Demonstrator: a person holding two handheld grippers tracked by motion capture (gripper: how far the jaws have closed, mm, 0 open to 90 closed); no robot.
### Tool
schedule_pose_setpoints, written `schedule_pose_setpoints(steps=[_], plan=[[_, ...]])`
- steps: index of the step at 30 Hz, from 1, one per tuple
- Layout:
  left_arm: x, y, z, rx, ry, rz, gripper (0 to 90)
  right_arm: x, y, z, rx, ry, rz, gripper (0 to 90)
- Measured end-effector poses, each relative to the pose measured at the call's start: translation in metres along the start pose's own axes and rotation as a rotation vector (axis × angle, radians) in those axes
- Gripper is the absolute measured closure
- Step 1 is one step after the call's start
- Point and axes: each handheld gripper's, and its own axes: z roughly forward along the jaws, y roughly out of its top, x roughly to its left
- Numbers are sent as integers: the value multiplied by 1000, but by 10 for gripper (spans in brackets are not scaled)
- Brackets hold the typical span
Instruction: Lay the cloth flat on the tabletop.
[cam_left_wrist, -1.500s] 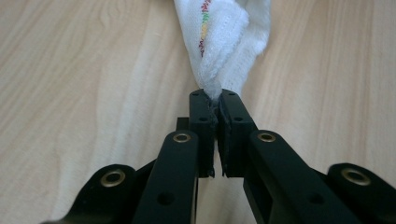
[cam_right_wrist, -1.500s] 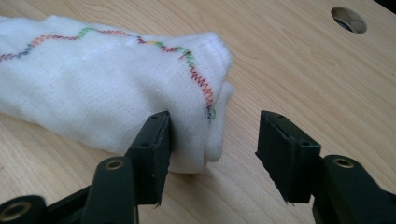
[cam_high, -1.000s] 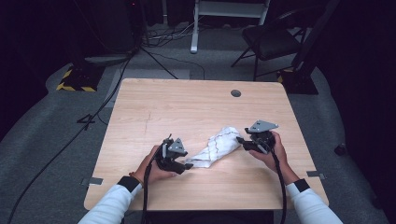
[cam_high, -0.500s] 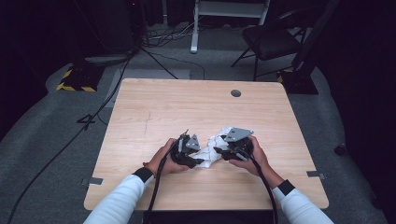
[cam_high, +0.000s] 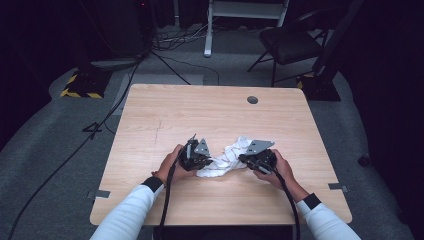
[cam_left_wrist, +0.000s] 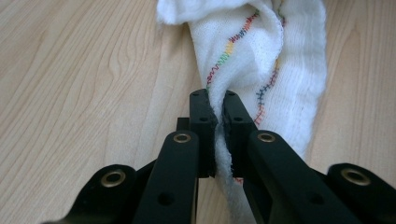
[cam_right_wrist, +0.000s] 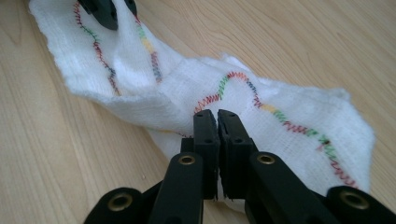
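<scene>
**Cloth pinched at both ends, stretched across the near half of the table**

Cloth (cam_high: 226, 159): white, crumpled, edged with many-coloured zigzag stitching. Lies on the near half of the table (cam_high: 200, 115), a little right of centre. Long axis roughly left to right in the high view, the right end tilted slightly toward the far edge. Bunched into folds along its length rather than spread flat. In the left gripper view (cam_left_wrist: 261, 56), runs away from the jaws as a folded band, stitched hem curving down into the grip. In the right gripper view (cam_right_wrist: 196, 93), stretches off to the upper left, a broad flap lying to the right of the jaws.

Left gripper (cam_high: 201, 159): at the cloth's left end, jaws just closed, now clamped on a thin fold with fabric squeezed between the pads (cam_left_wrist: 203, 116).

Right gripper (cam_high: 246, 159): at the cloth's right end, jaws likewise just closed, nearly touching, an edge of cloth nipped between the pads (cam_right_wrist: 205, 126).

Both held by a person's hands, white sleeves coming in from the near edge, cables trailing back. Far beyond the table, a chair (cam_high: 290, 42) on grey floor.
</scene>
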Motion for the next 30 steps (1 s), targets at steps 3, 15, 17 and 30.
schedule_pose_setpoints(steps=[3, 15, 17, 30], plan=[[-1, -2, -4, 1, -6, -1, 854, -3, -6, -5, -4, 1, 13, 883], [-10, -8, -10, 18, -48, -7, 800, 9, -35, -24, 6, 29, 28, 858], [-14, -8, -8, 38, -31, 15, 765, 11, -42, -25, 19, 28, 30, 834], [-38, 25, 13, -5, -39, 63, 341, 16, -41, -43, -61, -1, 59, 538]])
